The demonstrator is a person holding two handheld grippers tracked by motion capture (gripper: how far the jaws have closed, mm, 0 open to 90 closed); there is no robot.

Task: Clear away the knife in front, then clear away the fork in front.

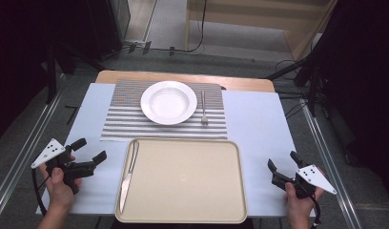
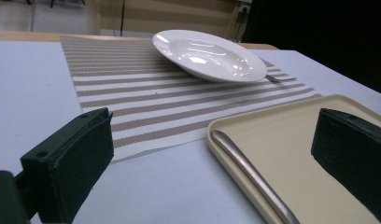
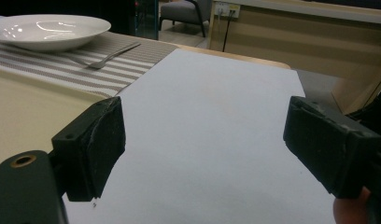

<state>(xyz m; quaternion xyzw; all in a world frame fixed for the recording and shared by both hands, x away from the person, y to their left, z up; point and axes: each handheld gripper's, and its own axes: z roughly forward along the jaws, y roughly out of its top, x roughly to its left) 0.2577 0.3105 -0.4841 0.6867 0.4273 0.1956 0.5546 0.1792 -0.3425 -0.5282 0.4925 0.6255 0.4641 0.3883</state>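
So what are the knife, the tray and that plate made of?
The knife looks like polished steel: silvery, with a bright streak along its handle. The tray seems matte beige plastic, with a moulded rim and only a dull glare. The plate looks like glazed white ceramic, judging by its sharp glossy highlights, though it could be melamine.

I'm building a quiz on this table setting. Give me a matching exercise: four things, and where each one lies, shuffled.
Things:
1. knife
2. fork
3. plate
4. left gripper

Places:
A. middle of the striped placemat
B. left rim of the tray
C. left of the tray, jaws open
D. on the placemat, right of the plate

Pairs: 1-B, 2-D, 3-A, 4-C
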